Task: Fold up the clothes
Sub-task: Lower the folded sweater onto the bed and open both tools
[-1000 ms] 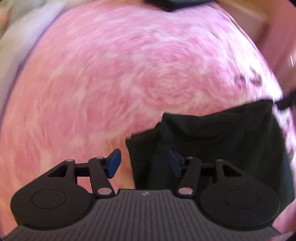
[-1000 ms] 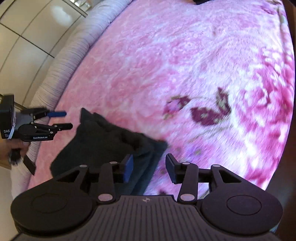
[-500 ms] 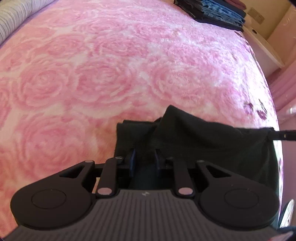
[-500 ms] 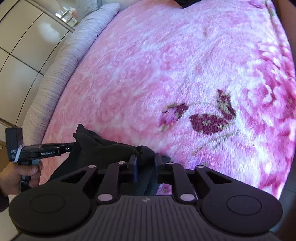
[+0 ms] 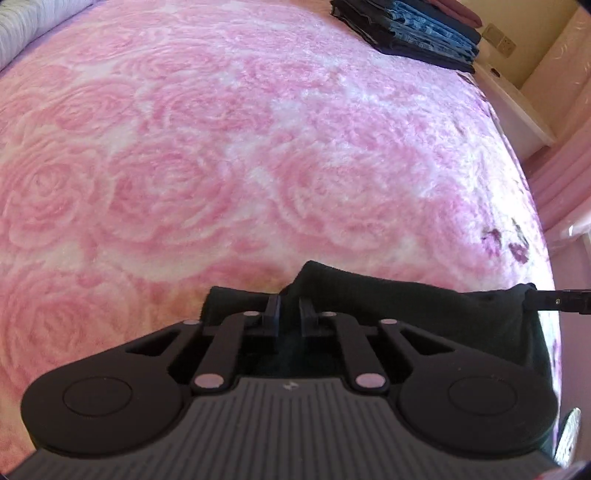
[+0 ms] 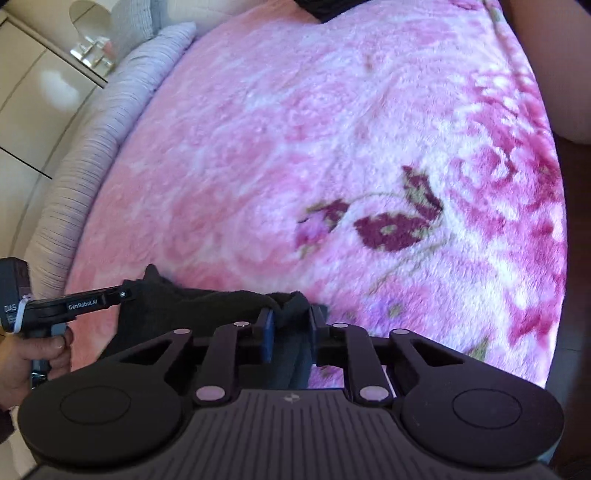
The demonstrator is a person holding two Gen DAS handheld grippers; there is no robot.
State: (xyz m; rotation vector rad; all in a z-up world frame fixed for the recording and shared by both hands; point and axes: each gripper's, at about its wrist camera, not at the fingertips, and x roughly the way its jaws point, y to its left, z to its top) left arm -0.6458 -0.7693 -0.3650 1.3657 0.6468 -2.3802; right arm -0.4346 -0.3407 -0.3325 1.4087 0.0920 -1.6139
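Observation:
A black garment (image 5: 406,299) hangs stretched between my two grippers above a pink rose-patterned blanket (image 5: 258,147). My left gripper (image 5: 290,308) is shut on one corner of the garment. The right gripper's tip (image 5: 554,300) shows at the far right of the left wrist view, pinching the other corner. In the right wrist view my right gripper (image 6: 291,319) is shut on bunched black garment (image 6: 207,306), and the left gripper (image 6: 85,302) holds the far corner at left.
A stack of folded dark and blue clothes (image 5: 406,33) lies at the blanket's far edge. A pale striped pillow (image 6: 96,147) runs along the bed's left side, with white cupboard doors (image 6: 29,92) beyond. A bedside shelf (image 5: 517,99) stands at right.
Both grippers closed on the black garment's corners and lifted it; it now hangs taut between them instead of lying crumpled on the blanket.

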